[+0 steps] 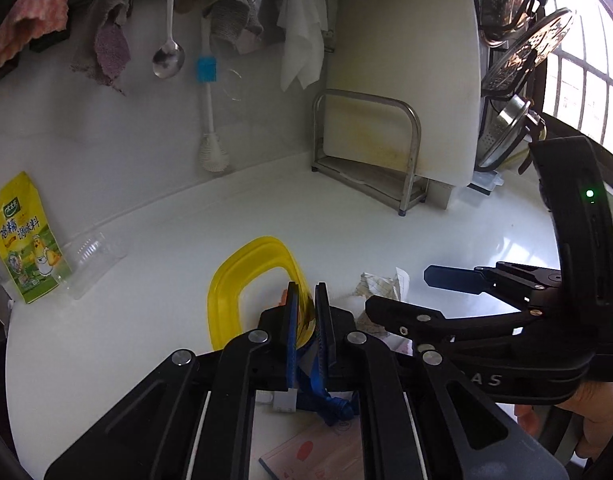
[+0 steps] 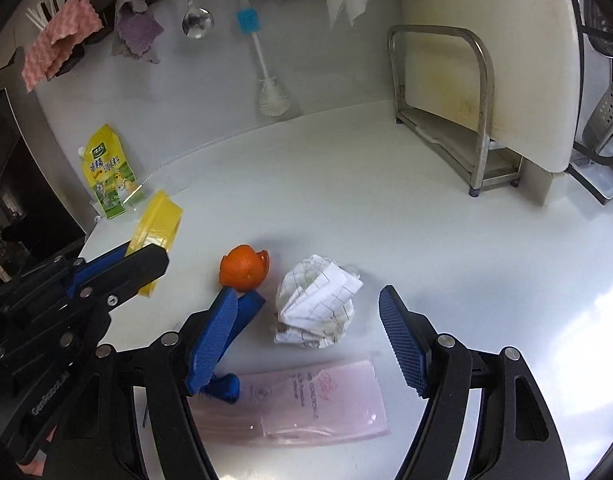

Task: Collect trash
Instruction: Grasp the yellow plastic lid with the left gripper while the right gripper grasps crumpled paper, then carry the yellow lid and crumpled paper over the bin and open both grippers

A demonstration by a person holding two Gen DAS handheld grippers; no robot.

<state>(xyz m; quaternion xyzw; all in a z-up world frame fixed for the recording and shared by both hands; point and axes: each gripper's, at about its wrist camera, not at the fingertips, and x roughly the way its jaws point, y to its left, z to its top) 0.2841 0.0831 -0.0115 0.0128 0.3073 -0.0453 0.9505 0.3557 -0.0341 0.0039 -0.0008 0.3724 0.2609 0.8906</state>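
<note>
Left gripper: my left gripper point(image 1: 306, 312) is clamped on the yellow bag point(image 1: 250, 280); the pads pinch its rim, and the mouth stands open as a loop just above the counter point(image 1: 186, 216).
Right gripper: my right gripper point(image 2: 310, 320) has its jaws spread wide with nothing between them, hanging over the crumpled paper point(image 2: 316, 308).
Progress: I judge this an early stage. The bag is in hand and held open, but I see nothing inside it and no piece of trash is gripped yet.
Still to collect: the crumpled paper, the orange peel point(image 2: 244, 268) and the flat pink pouch point(image 2: 306, 404) all lie loose on the counter. Whether the seasoning pouch point(image 2: 106, 172) by the wall counts as trash I cannot tell.
Positions: the peel lies just left of the paper; the pink pouch lies nearer to me than both, at the counter's front edge. The yellow bag is off to the left, well apart from the paper.
Bag orientation: in the left wrist view the bag's mouth faces roughly toward me and upward, its long axis running away from the pads toward the wall.
Pink pouch axis: its long side runs left to right across the right wrist view.
Paper: a rounded wad with no clear long axis.
</note>
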